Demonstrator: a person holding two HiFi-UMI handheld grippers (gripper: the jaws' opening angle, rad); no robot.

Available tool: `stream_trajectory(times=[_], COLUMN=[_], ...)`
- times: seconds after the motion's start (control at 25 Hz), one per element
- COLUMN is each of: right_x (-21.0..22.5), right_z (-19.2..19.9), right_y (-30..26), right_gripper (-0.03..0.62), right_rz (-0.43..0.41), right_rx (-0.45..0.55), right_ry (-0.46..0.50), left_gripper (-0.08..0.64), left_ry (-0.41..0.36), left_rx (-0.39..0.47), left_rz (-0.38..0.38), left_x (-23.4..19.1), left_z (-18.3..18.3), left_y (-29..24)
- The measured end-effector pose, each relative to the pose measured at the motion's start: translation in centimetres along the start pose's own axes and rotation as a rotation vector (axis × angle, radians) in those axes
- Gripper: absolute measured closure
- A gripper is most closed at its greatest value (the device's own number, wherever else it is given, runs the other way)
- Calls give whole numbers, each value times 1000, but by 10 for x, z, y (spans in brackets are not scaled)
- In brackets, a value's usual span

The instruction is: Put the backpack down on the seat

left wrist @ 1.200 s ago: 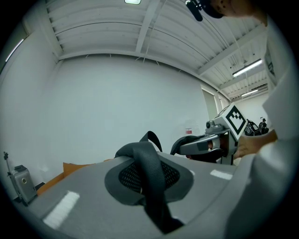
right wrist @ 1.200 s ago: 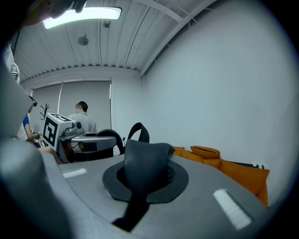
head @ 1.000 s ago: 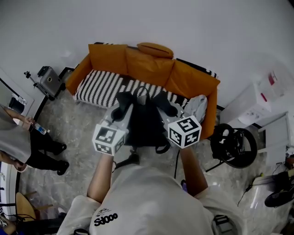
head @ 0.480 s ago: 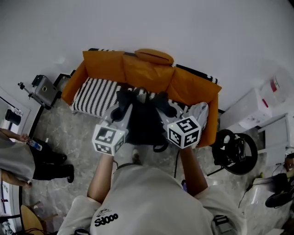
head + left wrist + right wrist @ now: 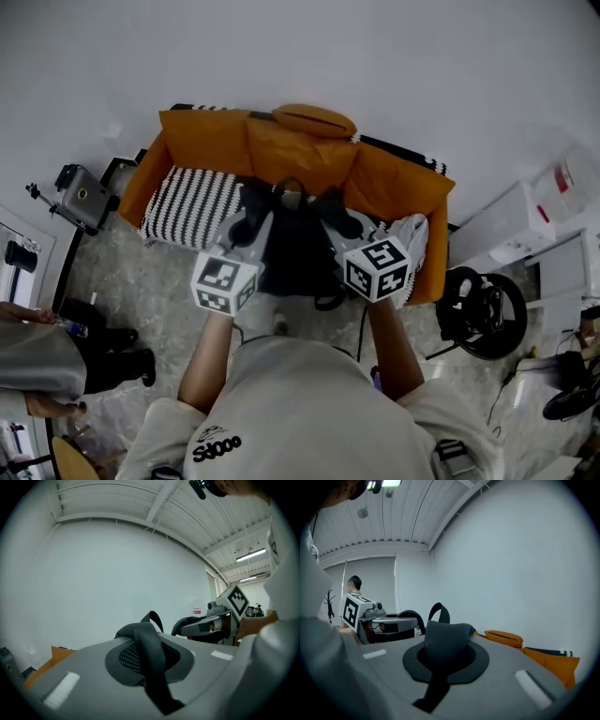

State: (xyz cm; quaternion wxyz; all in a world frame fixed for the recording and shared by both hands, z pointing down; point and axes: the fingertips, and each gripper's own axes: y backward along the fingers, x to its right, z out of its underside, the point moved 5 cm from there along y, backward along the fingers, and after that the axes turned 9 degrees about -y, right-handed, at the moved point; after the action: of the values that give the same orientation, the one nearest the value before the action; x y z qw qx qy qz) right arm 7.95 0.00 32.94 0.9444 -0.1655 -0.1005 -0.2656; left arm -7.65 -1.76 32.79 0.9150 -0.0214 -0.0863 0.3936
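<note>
Both grippers are loaded. The left gripper (image 5: 242, 227) has its fingers pinched together on the backpack's left shoulder strap (image 5: 149, 651). The right gripper (image 5: 345, 223) is clamped the same way on the right shoulder strap (image 5: 443, 644). The black backpack (image 5: 295, 251) hangs between them, carry loop up, at the near edge of the striped seat (image 5: 192, 202) of the orange sofa (image 5: 216, 141).

Progress, my read: the pack is up at the sofa but not yet put down. Its lower part seems to overlap the floor in front of the seat more than the cushion. Whether the bottom touches anything I cannot tell from the head view. Left to do: move it farther over the seat, lower it, let go of both straps.

Room:
- The seat left of the pack is bare and wide.
- The right end holds a pale grey bundle (image 5: 408, 234) just beside the pack, so keep off it.
- The backrest cushions (image 5: 300, 150) close the far side.
- Floor clutter sits well apart from the path: a black round frame (image 5: 483, 302) on the right, a grey case (image 5: 82, 192) and a bystander (image 5: 47, 361) on the left.
</note>
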Motion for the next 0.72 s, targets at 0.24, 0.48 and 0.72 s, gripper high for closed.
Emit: stream_trajectory(times=[0.24,0.48,0.72], right_x=[10,20,32], right_z=[-2,-7,-12], right_y=[-30,-62,-91], right_gripper=[589,589,589], right_rz=[13,22,27], right_rx=[-8,-23,-47], right_ry=[-6,-18,-15], left_gripper=[525,525,525], left_ry=[5,11,36], left_rx=[-10,-27,-47], left_rz=[13,25,29], left_x=[-27,-56,-81], left_z=[10,18,27], left_y=[-19,-37,-57])
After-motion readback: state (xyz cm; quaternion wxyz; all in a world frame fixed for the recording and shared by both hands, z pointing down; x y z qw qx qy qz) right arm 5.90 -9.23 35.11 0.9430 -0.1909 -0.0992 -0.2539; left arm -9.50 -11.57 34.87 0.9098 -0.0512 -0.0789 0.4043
